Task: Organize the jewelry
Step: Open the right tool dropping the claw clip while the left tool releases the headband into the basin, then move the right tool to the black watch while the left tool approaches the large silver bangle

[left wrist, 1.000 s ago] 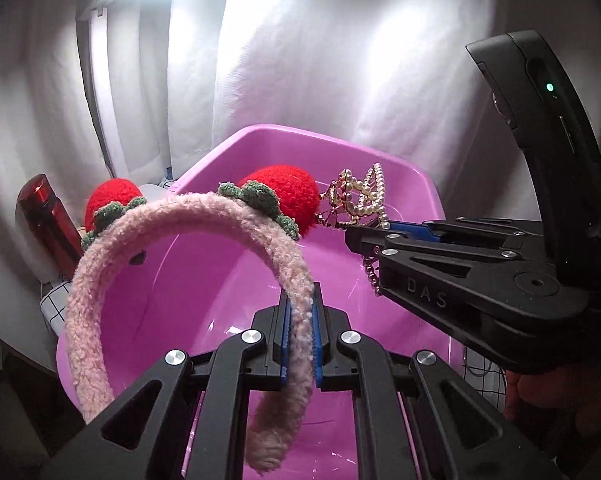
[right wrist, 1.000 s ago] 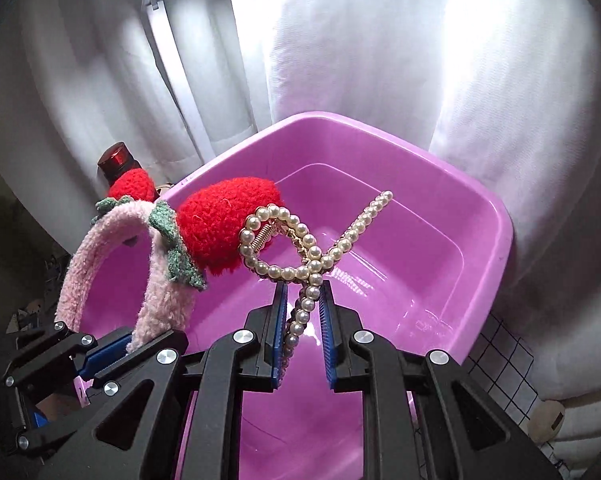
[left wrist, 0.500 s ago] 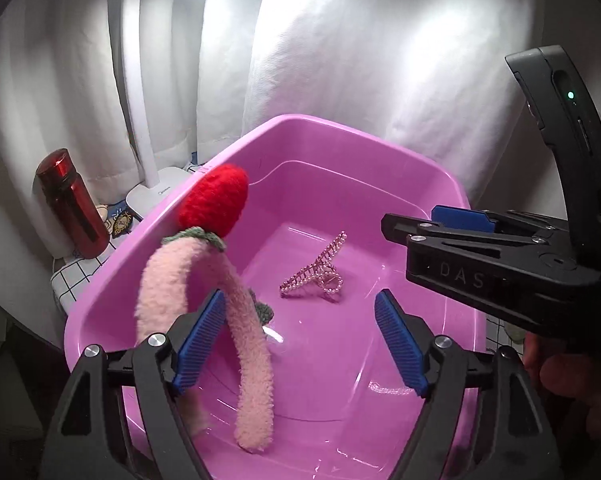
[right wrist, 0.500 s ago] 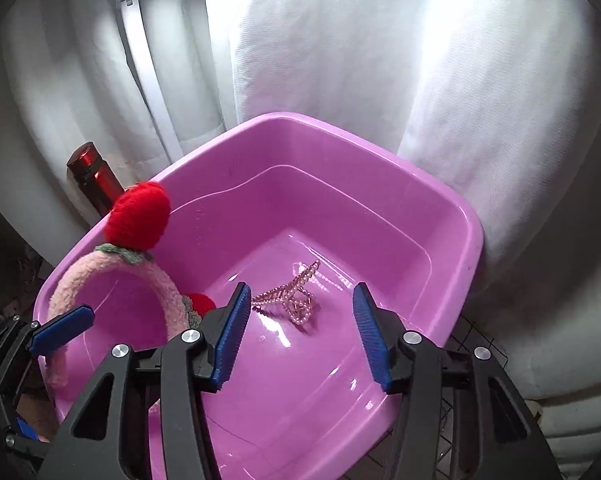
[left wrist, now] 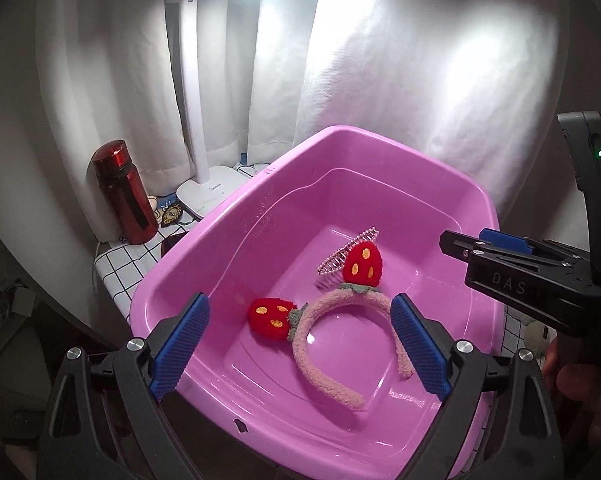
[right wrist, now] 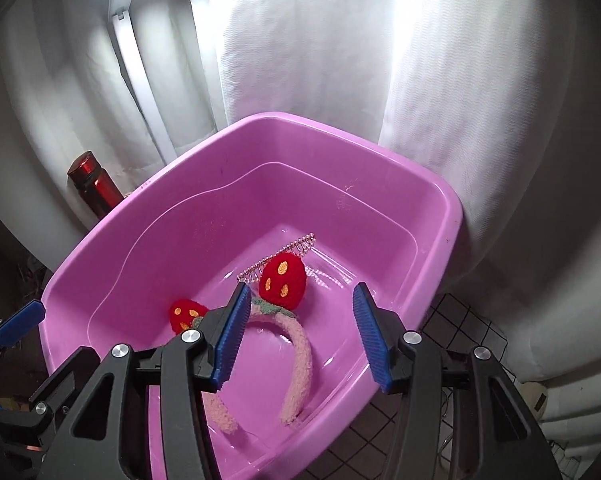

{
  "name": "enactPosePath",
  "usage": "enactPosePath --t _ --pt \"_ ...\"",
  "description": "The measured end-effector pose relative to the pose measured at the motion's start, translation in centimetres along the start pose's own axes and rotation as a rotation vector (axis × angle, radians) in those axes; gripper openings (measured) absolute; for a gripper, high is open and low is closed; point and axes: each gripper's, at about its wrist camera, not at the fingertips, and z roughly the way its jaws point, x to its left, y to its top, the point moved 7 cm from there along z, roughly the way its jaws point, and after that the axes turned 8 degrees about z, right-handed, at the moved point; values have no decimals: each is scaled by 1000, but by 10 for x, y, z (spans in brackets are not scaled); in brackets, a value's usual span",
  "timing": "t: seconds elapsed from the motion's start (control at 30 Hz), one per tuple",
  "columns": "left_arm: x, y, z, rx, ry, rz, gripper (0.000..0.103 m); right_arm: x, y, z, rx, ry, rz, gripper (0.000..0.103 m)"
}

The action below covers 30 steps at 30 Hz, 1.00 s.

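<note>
Left gripper [left wrist: 298, 344] hovers over the near edge of the pink tub [left wrist: 204, 260], jaws wide and opening, nothing pressed by the blue pads; the headband only shows through the gap, down on the tub floor. Right gripper [right wrist: 298, 336] hangs over the tub's near right side, jaws parted, holding nothing; the same gripper shows in the left view at the tub's right rim, with part of a hand below it at the picture's edge. Fuzzy pink headband [left wrist: 320, 356] lies flat on the tub floor, arch toward the tub's far wall, both ends toward the near wall. Two red strawberry pom-poms with orange dots sit on it: one [left wrist: 362, 266] at the top of the arch, one [left wrist: 270, 318] on the floor toward the tub's left wall. Pearl hair clip [left wrist: 342, 254] lies on the tub floor just behind the upper strawberry, partly hidden by it, teeth visible. Left of the tub, on a white checked cloth [left wrist: 120, 264], stand a red bottle [left wrist: 124, 194] and a white lamp base [left wrist: 210, 194] with its post rising up. White curtain [left wrist: 380, 80] hangs behind the tub.
</note>
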Motion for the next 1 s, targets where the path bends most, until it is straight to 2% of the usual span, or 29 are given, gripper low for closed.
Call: enactPosePath --t 0.33,0.6,1.0 --pt "1 -5 -12 8 29 6 90 2 -4 -17 -33 1 3 51" --pt "-4 -6 -26 2 43 21 90 -16 -23 -40 -57 13 46 51" --pt "-52 -8 -42 -22 -4 95 90 -66 -71 -91 -98 -15 146 53"
